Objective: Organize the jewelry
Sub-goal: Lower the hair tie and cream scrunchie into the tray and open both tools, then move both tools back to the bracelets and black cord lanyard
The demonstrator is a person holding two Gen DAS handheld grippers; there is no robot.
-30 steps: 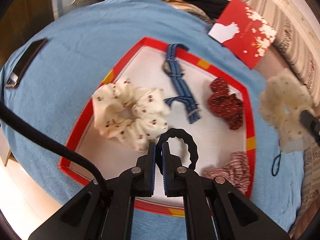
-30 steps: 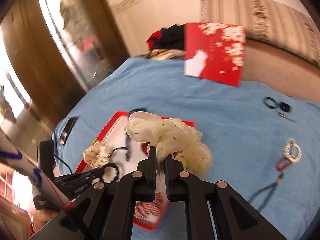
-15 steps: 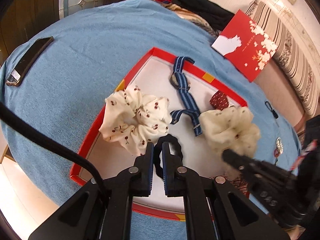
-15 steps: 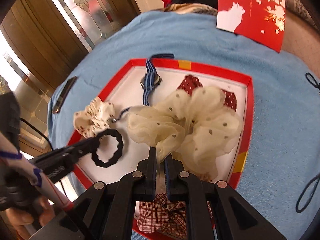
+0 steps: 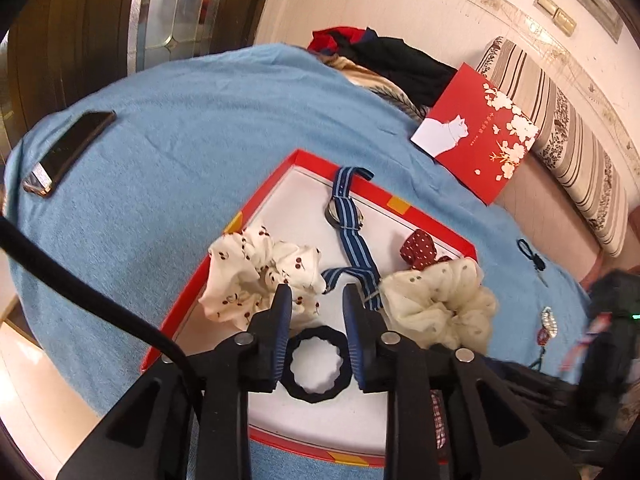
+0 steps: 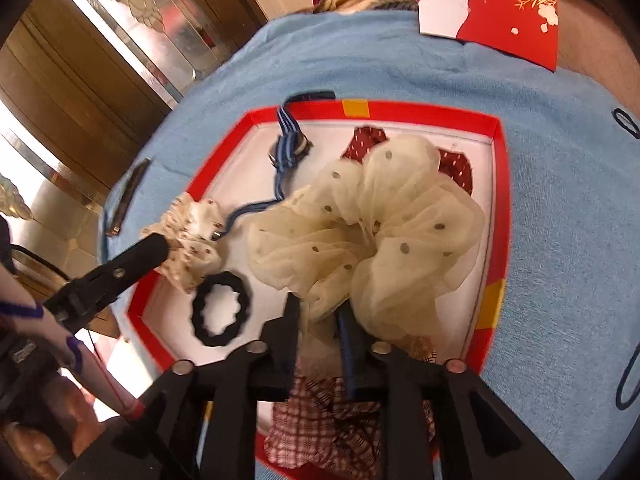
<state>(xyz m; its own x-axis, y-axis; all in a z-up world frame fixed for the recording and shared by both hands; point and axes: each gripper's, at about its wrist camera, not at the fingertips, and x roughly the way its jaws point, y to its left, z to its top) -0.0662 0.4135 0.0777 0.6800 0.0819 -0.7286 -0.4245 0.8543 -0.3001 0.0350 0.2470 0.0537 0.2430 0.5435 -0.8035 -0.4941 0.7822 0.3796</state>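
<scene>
— Black hair tie (image 5: 314, 364)?
— Lying flat in the red tray (image 5: 432, 228), between the spread jaws of the left hand-held gripper (image 5: 316, 308).
— And the right hand-held gripper (image 6: 320, 312)?
— Jaws parted, cream scrunchie (image 6: 372, 224) bunched between them over the tray.

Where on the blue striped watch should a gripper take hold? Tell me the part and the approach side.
Grip the blue striped watch on the flat strap just below its metal case, coming from above with the fingers across the strap's width. There the strap lies flat on the bare floor of the red tray. The buckle end lies close beside the cream dotted scrunchie, leaving little room.
</scene>
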